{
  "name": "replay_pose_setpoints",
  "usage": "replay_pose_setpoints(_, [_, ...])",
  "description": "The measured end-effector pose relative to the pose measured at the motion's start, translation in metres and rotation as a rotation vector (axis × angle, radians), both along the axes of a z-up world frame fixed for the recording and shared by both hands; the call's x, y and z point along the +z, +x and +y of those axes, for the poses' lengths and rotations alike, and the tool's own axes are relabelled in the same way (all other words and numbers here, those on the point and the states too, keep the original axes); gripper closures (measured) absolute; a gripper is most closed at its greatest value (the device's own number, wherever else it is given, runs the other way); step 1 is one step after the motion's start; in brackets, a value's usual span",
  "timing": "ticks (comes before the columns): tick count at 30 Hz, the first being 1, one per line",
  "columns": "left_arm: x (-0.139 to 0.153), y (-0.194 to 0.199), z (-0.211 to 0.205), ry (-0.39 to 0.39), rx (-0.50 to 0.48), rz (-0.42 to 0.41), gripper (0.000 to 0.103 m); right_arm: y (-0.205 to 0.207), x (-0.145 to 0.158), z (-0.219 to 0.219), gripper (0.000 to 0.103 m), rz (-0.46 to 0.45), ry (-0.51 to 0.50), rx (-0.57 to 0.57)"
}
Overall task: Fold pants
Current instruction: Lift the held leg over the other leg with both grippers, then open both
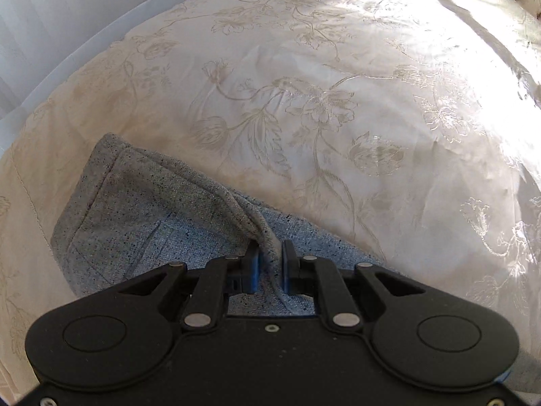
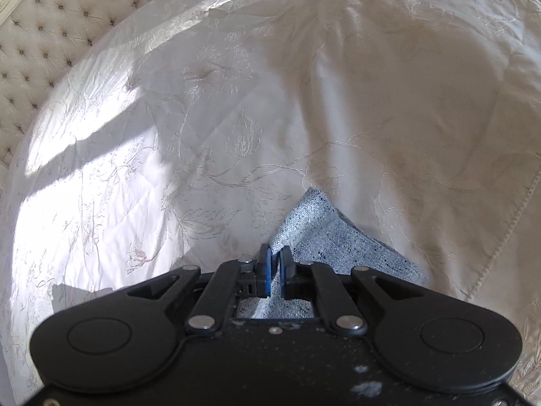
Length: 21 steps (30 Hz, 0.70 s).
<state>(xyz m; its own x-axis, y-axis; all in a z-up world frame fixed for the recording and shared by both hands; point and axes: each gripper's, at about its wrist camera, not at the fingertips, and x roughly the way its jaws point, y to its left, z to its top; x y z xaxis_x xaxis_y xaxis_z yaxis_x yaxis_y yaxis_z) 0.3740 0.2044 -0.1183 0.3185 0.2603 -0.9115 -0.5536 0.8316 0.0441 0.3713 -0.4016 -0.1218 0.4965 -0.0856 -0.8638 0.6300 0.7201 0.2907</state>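
The pants [image 1: 142, 209] are light blue-grey speckled fabric lying on a cream floral bedspread [image 1: 321, 108]. In the left wrist view a thick folded edge with a hem runs up to my left gripper [image 1: 271, 245], which is shut on a bunched ridge of the cloth. A stitched pocket seam shows on the flat part at the left. In the right wrist view a pointed corner of the pants [image 2: 324, 233] rises past my right gripper [image 2: 275, 252], which is shut on that fabric. More of the cloth passes under both gripper bodies, out of sight.
A tufted cream headboard [image 2: 50, 34] stands at the upper left of the right wrist view. A white wall or panel [image 1: 67, 27] borders the bed at the upper left of the left wrist view. Sunlight patches [image 2: 84, 155] fall across the bedspread.
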Motion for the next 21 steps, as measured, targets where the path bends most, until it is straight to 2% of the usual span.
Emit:
replay_pose_setpoints(4, [-0.009, 0.010, -0.004, 0.031, -0.015, 0.009, 0.087, 0.016, -0.017, 0.002, 0.097, 0.025, -0.014, -0.003])
replay_pose_setpoints(13, [-0.030, 0.036, 0.002, 0.024, 0.023, 0.039, 0.087, 0.040, -0.050, 0.015, 0.097, 0.039, -0.067, 0.014])
replay_pose_setpoints(21, [-0.040, 0.048, 0.005, 0.023, 0.075, 0.039, 0.086, 0.049, -0.063, 0.017, 0.097, 0.051, -0.071, 0.023])
